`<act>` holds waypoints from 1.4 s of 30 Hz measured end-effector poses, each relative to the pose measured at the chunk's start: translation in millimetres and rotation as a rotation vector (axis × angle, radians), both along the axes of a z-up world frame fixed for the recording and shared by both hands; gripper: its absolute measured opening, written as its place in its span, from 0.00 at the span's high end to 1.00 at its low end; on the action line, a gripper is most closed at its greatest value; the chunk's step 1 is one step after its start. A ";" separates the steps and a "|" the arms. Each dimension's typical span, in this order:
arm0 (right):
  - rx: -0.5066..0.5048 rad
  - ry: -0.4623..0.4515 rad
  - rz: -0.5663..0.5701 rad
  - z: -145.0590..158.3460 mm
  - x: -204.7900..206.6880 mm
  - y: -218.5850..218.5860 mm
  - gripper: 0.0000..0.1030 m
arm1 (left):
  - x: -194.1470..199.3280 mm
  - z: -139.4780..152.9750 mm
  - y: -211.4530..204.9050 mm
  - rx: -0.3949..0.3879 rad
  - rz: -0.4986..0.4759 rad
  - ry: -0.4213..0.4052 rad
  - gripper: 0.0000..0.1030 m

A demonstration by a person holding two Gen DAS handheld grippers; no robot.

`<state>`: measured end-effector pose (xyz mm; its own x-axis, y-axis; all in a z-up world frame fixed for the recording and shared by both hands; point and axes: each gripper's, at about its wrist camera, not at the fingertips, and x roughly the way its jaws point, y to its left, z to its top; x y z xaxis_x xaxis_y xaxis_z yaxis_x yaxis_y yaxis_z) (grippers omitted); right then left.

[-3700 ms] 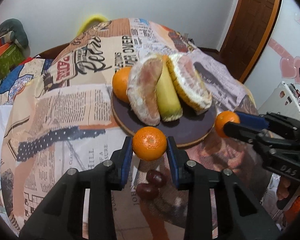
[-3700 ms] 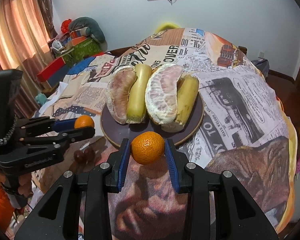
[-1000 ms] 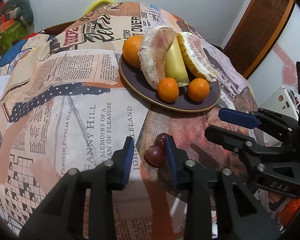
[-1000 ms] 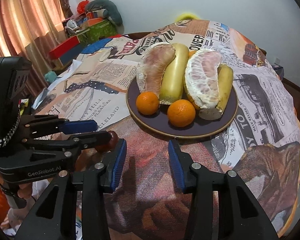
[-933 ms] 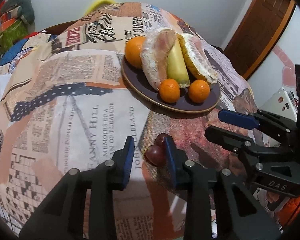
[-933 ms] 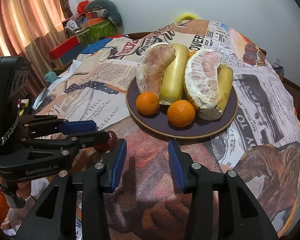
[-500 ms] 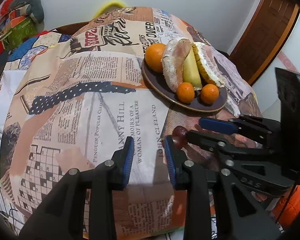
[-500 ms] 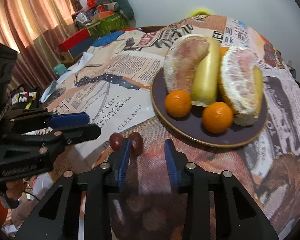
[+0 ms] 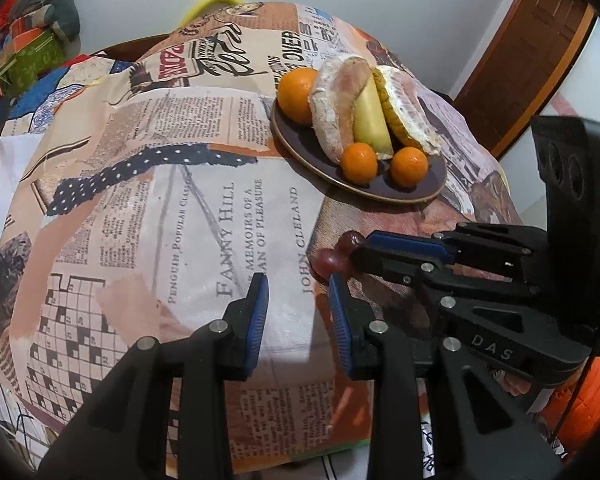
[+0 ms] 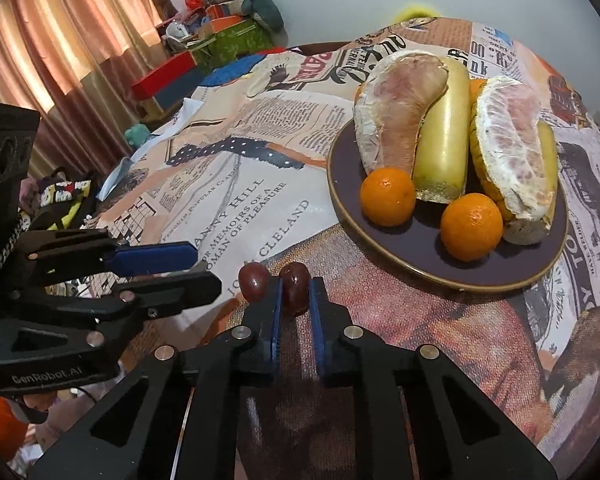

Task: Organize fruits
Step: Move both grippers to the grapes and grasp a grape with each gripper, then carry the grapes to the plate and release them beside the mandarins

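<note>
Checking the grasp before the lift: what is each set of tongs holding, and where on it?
The right tongs clamp one dark red fruit by its two sides. The left tongs hold nothing.

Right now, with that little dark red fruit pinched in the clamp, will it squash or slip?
The dark red fruit looks smooth and glossy, so it may slip between the right gripper pads. It is small, probably light. Its rounded shape would likely roll if dropped.

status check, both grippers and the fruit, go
Right gripper shut on one dark red fruit; jaws just closed. Left gripper empty. Second red fruit touching alongside. Plate path clear.
</note>
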<state>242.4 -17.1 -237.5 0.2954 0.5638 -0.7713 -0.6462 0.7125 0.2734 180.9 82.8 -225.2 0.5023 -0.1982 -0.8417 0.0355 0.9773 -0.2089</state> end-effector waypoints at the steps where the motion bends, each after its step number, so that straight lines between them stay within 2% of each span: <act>1: -0.002 -0.004 -0.008 1.0 0.0 -2.3 0.89 | -0.1 0.0 -2.0 -0.001 -0.005 0.000 0.70; 9: -0.012 -0.051 -0.087 14.6 0.8 -33.4 0.89 | 9.9 -4.4 -19.6 0.003 -0.041 0.009 0.69; 15: -0.018 -0.046 -0.105 17.3 1.5 -44.8 0.88 | 23.0 -9.0 -26.1 0.032 -0.036 -0.002 0.69; 18: -0.016 -0.020 -0.098 15.2 3.3 -42.7 0.85 | 26.7 -10.7 -27.1 0.042 -0.038 -0.019 0.69; 20: -0.014 -0.011 -0.091 13.5 3.4 -39.5 0.82 | 27.3 -11.4 -26.5 0.045 -0.038 -0.030 0.76; 35: -0.051 0.019 -0.012 -4.5 6.8 4.8 0.81 | 6.0 3.3 4.0 0.027 0.018 -0.061 0.76; 40: -0.057 -0.011 -0.012 -3.5 4.4 5.3 0.82 | 5.8 3.3 5.3 0.026 0.021 -0.063 0.76; 42: -0.059 -0.023 -0.016 -1.8 3.2 3.0 0.85 | 6.4 4.2 3.8 0.027 0.020 -0.066 0.76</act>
